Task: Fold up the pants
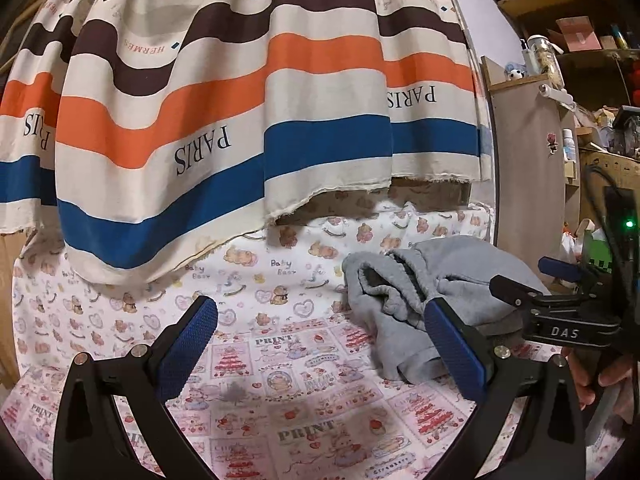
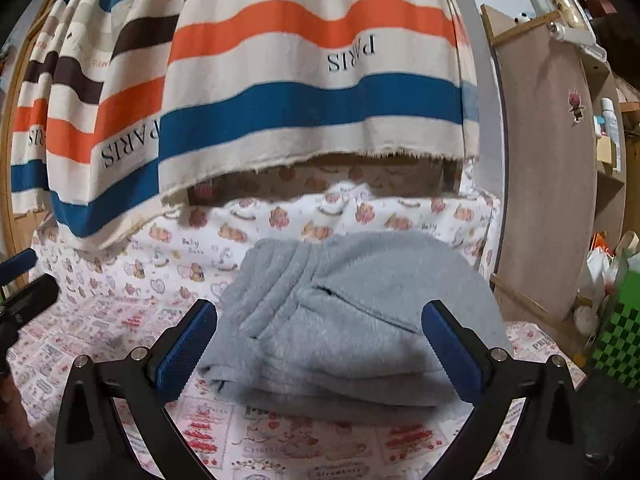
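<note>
The grey fleece pants lie folded in a thick stack on the printed sheet, waistband and a pocket slit on top. My right gripper is open just in front of the stack, holding nothing. In the left wrist view the pants lie bunched to the right. My left gripper is open and empty over the bare sheet, to the left of the pants. The right gripper shows at the right edge of that view, beside the pants, jaws apart.
A striped curtain with PARIS lettering hangs over the back of the bed. A wooden cabinet with bottles and clutter stands to the right. A green checked box sits at the far right.
</note>
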